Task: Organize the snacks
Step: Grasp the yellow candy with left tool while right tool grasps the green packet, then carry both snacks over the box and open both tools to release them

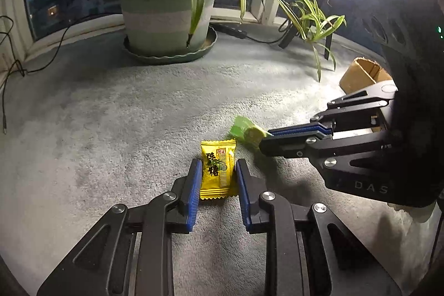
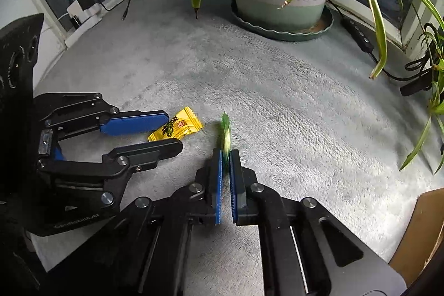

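Yellow candy packet (image 1: 218,169) lay flat on the grey carpet (image 1: 138,115), well short of the window edge, its long axis running away from the left wrist camera and the printed face up. It sat between the two blue pads of the left gripper (image 1: 217,171) — the jaws stood partly open, one pad on either side of the packet and just beside its long edges; contact could not be confirmed from either view.

Green candy (image 2: 225,133) was held off the carpet, edge-on to the right wrist camera, its long axis pointing forward beyond the fingertips. The right gripper (image 2: 225,154) was closed down on its near end, leaving only a narrow slit between the pads. In the left wrist view the green candy appeared blurred.

The two sweets were near each other, not touching — the green one to the right of the yellow.

A green plant pot (image 1: 169,15) in a saucer stood toward the far edge of the carpet. A cardboard box (image 1: 363,75) showed at the right edge, partly hidden behind the right gripper.
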